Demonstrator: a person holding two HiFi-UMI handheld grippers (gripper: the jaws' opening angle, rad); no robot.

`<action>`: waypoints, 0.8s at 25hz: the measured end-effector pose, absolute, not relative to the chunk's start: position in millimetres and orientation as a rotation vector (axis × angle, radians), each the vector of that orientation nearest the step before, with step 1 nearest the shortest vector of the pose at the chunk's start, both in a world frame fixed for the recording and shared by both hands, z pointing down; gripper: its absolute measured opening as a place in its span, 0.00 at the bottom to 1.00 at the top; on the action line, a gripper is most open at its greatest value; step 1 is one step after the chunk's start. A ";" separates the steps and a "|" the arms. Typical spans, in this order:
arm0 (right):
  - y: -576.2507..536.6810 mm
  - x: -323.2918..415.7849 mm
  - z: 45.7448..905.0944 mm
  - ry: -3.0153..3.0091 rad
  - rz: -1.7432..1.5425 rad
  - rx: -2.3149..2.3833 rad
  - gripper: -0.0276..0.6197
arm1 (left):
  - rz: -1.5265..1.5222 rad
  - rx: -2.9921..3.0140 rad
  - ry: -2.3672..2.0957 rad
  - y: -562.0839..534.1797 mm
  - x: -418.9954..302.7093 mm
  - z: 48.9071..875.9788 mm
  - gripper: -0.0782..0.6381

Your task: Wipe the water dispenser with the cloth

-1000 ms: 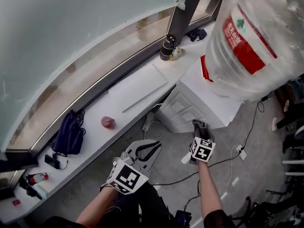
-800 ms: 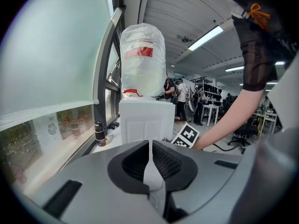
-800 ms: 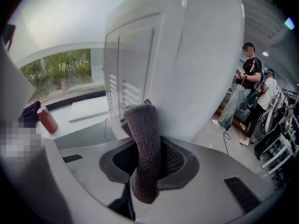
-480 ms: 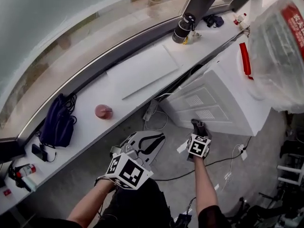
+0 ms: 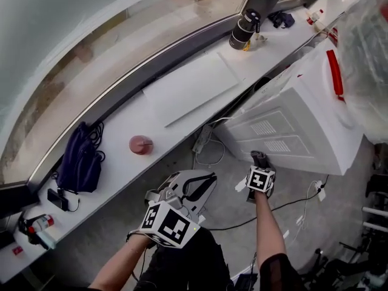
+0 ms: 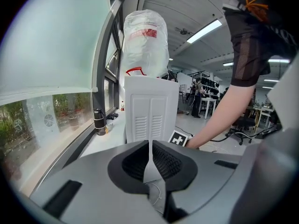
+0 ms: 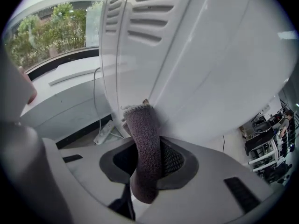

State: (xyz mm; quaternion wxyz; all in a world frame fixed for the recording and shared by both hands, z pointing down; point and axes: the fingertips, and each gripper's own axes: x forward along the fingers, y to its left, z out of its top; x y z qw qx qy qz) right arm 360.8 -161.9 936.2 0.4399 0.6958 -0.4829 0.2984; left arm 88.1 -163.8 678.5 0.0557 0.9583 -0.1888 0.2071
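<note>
A long white window ledge (image 5: 121, 132) runs along the curved glass. Off its right end the white water dispenser (image 5: 303, 120) stands on the floor (image 5: 230, 205), its vented panel facing the person, with a plastic-wrapped water bottle (image 5: 370, 47) seated on top. A flat white board (image 5: 191, 88) lies on the ledge right of the middle, its long side along the window. A dark blue bag (image 5: 79, 162) sits toward the left end of the ledge.

The left tool (image 5: 203, 183) hangs over the floor near the ledge's front edge, well apart from the dispenser; the left gripper view shows its jaws pressed together with nothing between them. The right tool (image 5: 259, 159) is low at the vented panel, near the dispenser's bottom edge. Its jaws clamp a grey-brown knitted cloth (image 7: 145, 143), which stands up between them with its top end touching the white panel just below the vents.

A black flask (image 5: 244, 32) stands upright at the ledge's back edge, near the far right end. A white power strip (image 5: 202, 141) lies on the floor beside the dispenser. A small red round object (image 5: 140, 144) rests near the ledge's front edge, between bag and board.
</note>
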 end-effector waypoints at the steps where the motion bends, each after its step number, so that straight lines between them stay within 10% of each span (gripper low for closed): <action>1: -161.9 358.3 930.1 -1.218 0.742 1.738 0.20 | 0.628 2.905 -0.575 -163.5 86.3 675.8 0.14; 20: -165.8 291.1 614.6 -1.679 0.545 1.843 0.20 | 0.597 2.923 -0.532 -162.0 95.5 567.5 0.14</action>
